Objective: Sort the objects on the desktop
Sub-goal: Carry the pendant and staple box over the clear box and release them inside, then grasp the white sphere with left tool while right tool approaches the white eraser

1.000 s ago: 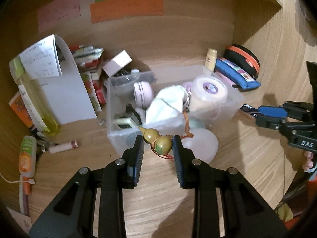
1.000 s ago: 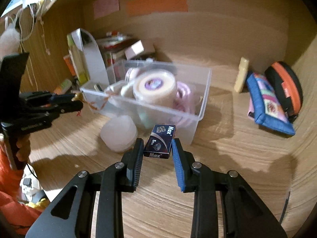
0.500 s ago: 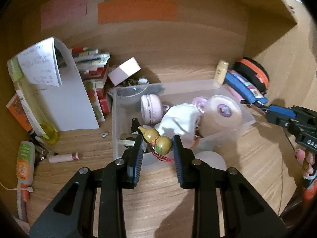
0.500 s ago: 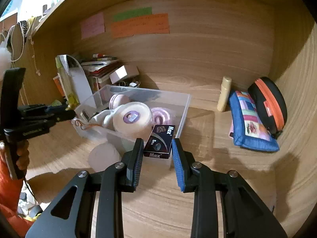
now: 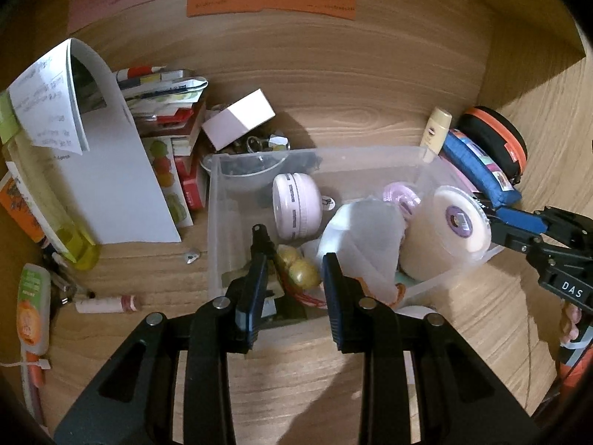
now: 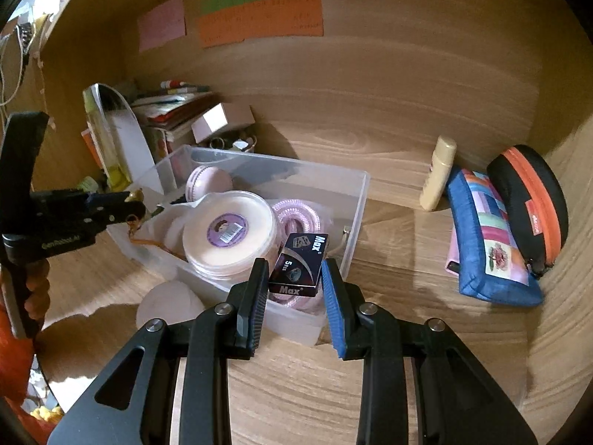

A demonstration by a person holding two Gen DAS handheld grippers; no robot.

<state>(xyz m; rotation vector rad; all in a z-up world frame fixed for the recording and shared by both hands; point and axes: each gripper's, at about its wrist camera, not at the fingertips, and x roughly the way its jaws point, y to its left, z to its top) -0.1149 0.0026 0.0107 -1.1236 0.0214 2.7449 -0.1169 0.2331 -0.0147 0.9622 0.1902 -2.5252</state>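
Nearest in the left wrist view, the left gripper [image 5: 292, 278] is closed on a small gourd [image 5: 302, 273]. Its red cord trails beneath, and the charm hangs inside the near end of the clear bin [image 5: 215, 222], low over the contents. That position fits a drop into the bin, and release is judged not yet made. The right wrist view shows the same gourd pinched at that gripper's tips over the bin's left end. The right gripper [image 6: 294, 264] is clamped on a dark "Max" box [image 6: 300, 256], held by its sides and tilted, above the bin's near right corner. The side grip leaves the underside free, so the box can be set down flat. Just below it lie a pink coil [image 6: 296, 217] and a round tub [image 6: 228, 233], leaving little bare floor, so the box may come to rest on top of them. A white disc [image 6: 166, 304] sits on the desk against the bin's front wall, outside it and unsorted. Beyond the bin, a tube [image 6: 437, 174], a blue pouch [image 6: 489, 244] and a black case [image 6: 530, 200] lie at the right. A white carton [image 5: 239, 118] and stacked papers [image 5: 122, 185] crowd the left rear. Whether those are due for sorting cannot be told.
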